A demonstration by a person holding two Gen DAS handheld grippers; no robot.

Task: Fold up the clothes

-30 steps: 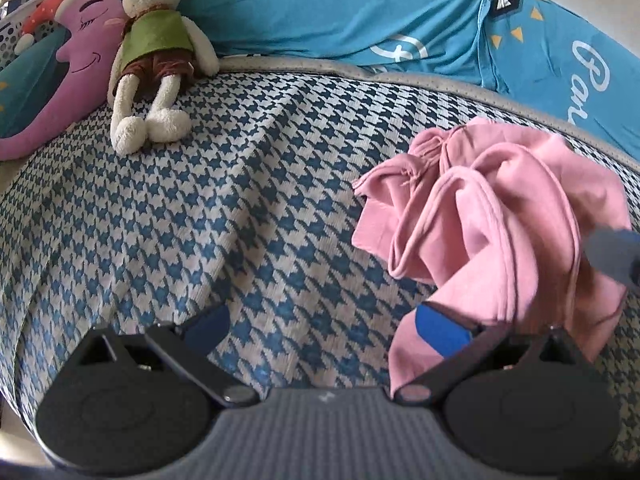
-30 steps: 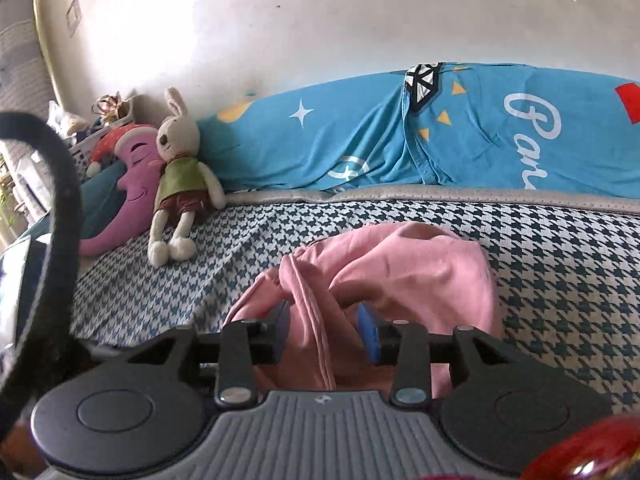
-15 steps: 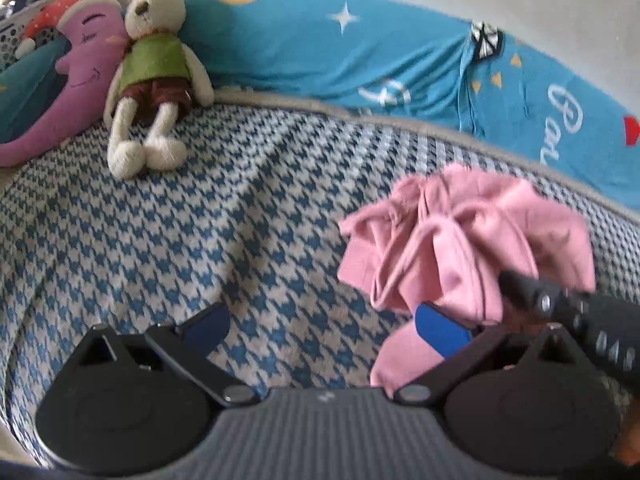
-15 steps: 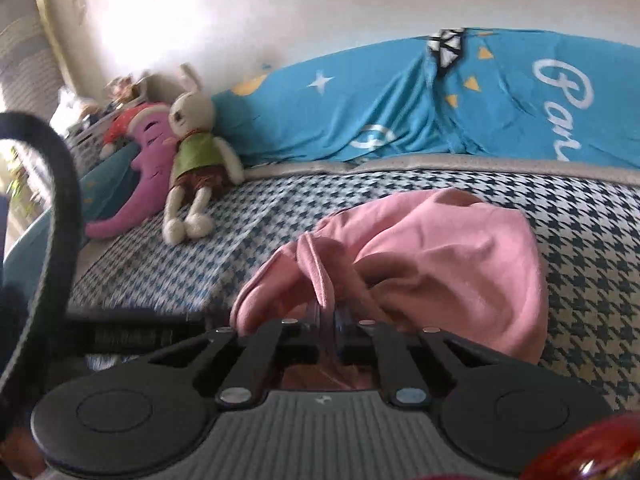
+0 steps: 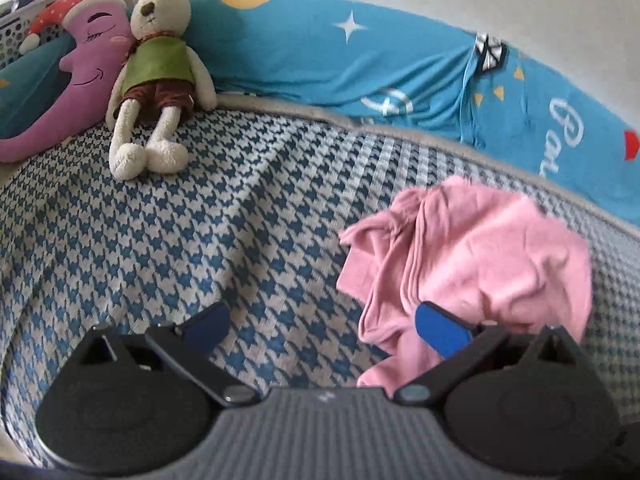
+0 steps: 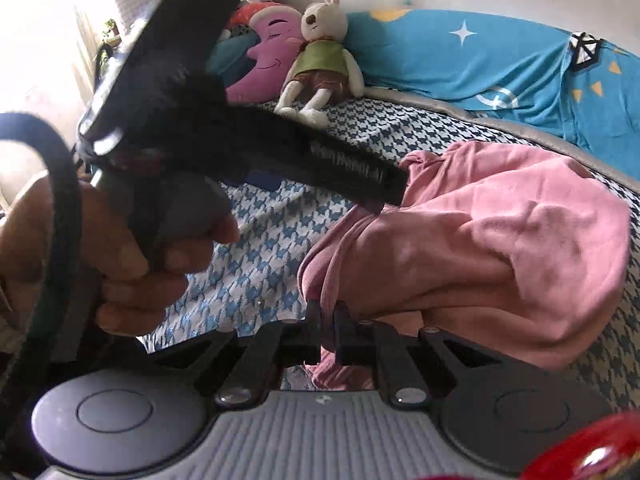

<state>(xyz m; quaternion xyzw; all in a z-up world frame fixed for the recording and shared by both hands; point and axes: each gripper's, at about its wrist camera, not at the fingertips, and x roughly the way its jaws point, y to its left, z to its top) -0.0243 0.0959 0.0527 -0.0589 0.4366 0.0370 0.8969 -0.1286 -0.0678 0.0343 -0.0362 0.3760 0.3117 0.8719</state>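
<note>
A crumpled pink garment (image 5: 480, 248) lies on the houndstooth bedspread (image 5: 200, 240), right of centre in the left wrist view. My left gripper (image 5: 320, 322) hangs open above the bedspread. Its right blue pad (image 5: 440, 330) sits over the garment's near edge and its left pad (image 5: 208, 320) is over bare bedspread. In the right wrist view my right gripper (image 6: 328, 314) is shut on a bunched fold of the pink garment (image 6: 500, 248). A hand (image 6: 152, 268) holding the left tool fills the left of that view, and one black finger (image 6: 352, 168) of that tool reaches the garment's top.
A plush rabbit (image 5: 156, 80) and a purple moon cushion (image 5: 80, 68) lie at the far left of the bed. A blue patterned quilt (image 5: 360, 60) runs along the wall behind. Open bedspread lies left of the garment.
My right gripper closed on a fold of the pink garment, then rolled and swung left, so the left tool and hand now fill its view. The left gripper stayed open and barely moved.
</note>
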